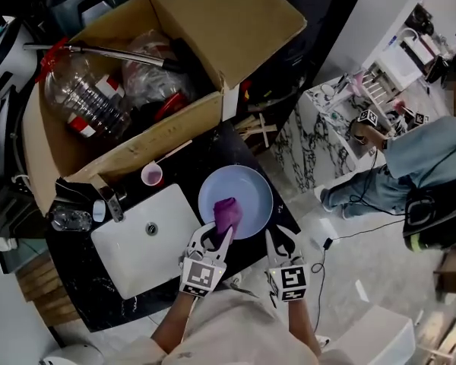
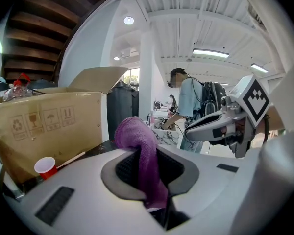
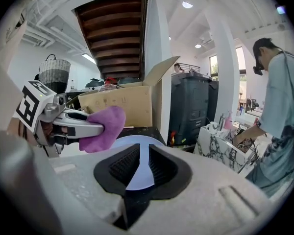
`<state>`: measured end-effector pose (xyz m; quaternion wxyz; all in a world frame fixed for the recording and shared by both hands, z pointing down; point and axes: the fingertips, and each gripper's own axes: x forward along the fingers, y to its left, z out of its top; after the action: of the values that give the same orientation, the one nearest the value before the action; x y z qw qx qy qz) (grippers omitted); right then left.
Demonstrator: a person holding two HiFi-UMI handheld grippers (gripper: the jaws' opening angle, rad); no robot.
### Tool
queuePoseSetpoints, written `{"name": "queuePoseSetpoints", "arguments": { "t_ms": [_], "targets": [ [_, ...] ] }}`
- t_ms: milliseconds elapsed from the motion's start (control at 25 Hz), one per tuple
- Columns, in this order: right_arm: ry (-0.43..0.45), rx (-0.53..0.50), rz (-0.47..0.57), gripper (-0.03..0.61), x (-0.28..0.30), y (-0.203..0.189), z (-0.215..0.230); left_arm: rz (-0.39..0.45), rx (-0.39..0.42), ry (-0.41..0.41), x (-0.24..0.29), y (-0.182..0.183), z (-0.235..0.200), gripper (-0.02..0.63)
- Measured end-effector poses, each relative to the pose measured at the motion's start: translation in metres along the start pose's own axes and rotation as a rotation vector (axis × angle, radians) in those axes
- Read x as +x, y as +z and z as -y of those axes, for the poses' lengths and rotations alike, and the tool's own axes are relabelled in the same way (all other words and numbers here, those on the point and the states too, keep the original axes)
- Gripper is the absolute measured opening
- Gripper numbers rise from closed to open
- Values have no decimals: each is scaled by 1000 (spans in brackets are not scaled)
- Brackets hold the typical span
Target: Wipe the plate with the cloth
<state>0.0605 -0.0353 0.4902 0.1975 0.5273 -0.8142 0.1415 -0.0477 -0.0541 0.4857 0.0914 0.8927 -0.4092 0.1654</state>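
Head view: left gripper (image 1: 217, 233) is clamped tight on the purple cloth (image 1: 228, 213). The cloth is a soft bunched wad, sitting on the plate (image 1: 247, 181) at abt 7 o'clock of its face. Most of the bare plate lies twd 12 to 2 o'clock from those fingers, so I'd guess the stroke goes that way. Plate is round, pale blue, flat on the dark counter, no long axis to mind. Right gripper (image 1: 281, 240) sits at the rim, abt 5 o'clock, jaws a slit apart w/ nothing btwn them. Left is the nearer one for wiping.
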Motion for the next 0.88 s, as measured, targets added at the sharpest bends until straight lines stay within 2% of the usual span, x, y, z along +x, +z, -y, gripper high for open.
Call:
{"name": "queuePoseSetpoints", "arguments": {
  "t_ms": [520,880],
  "targets": [
    [-77,42,-53,60,34,-16,20,-74,-6,-96,43,-20,-9,58],
    [-82,60,-84,60,42,-29,38,-117,13,-126,67,-24,3,58]
  ]
}}
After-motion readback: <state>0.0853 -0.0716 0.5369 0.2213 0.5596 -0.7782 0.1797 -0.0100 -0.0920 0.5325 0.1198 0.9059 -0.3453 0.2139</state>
